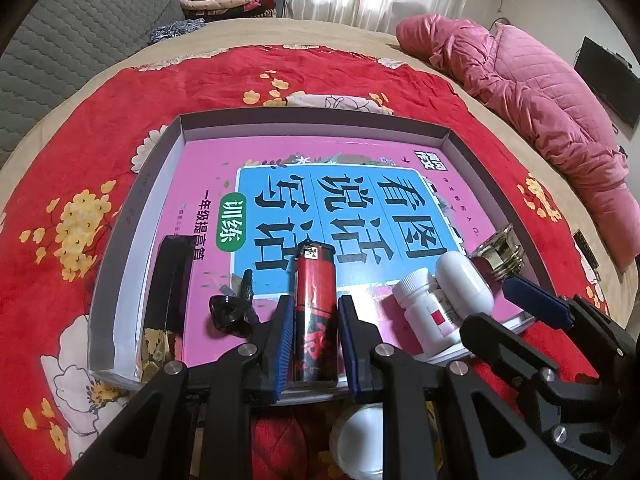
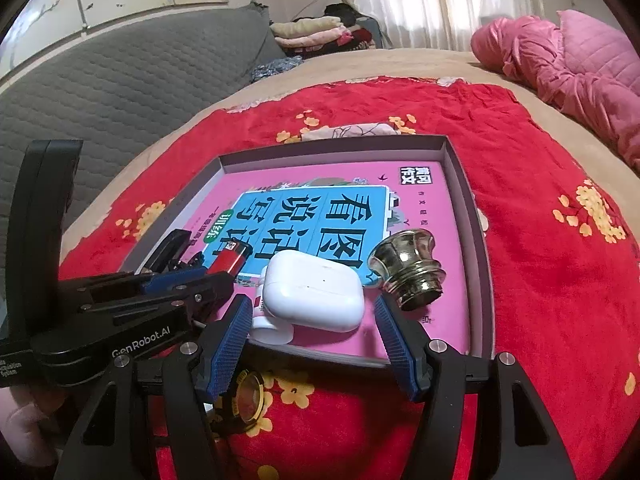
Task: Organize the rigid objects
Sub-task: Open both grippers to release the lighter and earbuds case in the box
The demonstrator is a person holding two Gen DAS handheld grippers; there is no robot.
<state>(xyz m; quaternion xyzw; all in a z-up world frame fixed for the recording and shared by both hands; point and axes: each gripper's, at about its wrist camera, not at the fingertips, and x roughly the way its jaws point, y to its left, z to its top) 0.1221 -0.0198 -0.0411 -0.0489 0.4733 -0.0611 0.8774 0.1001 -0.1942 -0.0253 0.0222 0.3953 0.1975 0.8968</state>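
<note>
Between the blue pads: a red-and-black lighter (image 1: 315,316) is being flanked by the left gripper (image 1: 314,344); whether the pads are touching it cannot be told.
Lighter: is being supported by the pink book (image 1: 208,216), near its front edge.
Right gripper (image 2: 314,344): is being held open, jaws wide apart, on either side of the white earbud case (image 2: 314,294) without touching it.
Earbud case: is being propped partly on a white pill bottle (image 1: 426,312).
Brass knob (image 2: 408,270): is being seen lying tilted on the book, just beside the case.
Black box (image 1: 166,292): is being kept along the book's left side.
Grey tray (image 1: 120,236): is being used to hold the book.
Red floral blanket (image 1: 80,152): is being spread beneath the tray.
</note>
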